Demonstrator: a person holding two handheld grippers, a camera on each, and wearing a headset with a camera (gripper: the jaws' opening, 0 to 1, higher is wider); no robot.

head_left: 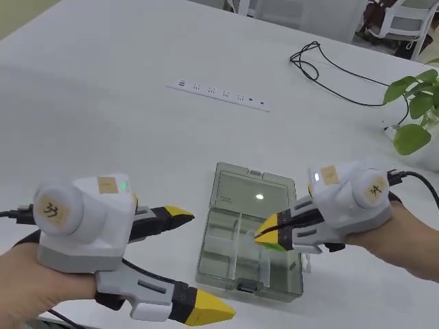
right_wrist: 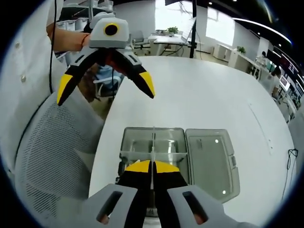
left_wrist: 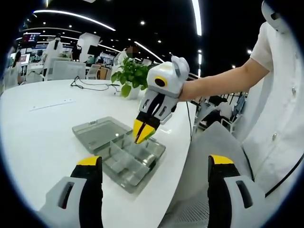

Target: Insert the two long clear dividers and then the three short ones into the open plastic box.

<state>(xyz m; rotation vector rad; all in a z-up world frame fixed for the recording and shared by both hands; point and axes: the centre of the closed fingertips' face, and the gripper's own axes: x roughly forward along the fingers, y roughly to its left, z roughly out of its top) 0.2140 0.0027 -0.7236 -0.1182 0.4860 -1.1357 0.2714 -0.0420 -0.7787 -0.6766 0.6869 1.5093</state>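
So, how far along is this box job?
Partly done: at least one divider stands across the box. The right hand-held gripper is shut on a thin clear divider above it; the left hand-held gripper is open and empty. That one still needs seating; how many more follow I can't tell.

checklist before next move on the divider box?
1. Box open, lid lying flat: ok.
2. Right gripper shut on thin clear divider: ok.
3. Divider over the box interior: ok.
4. Divider lined up with its slot: cannot tell.
5. Left gripper open, off the box: ok.
6. Count of dividers seated in the box: cannot tell.
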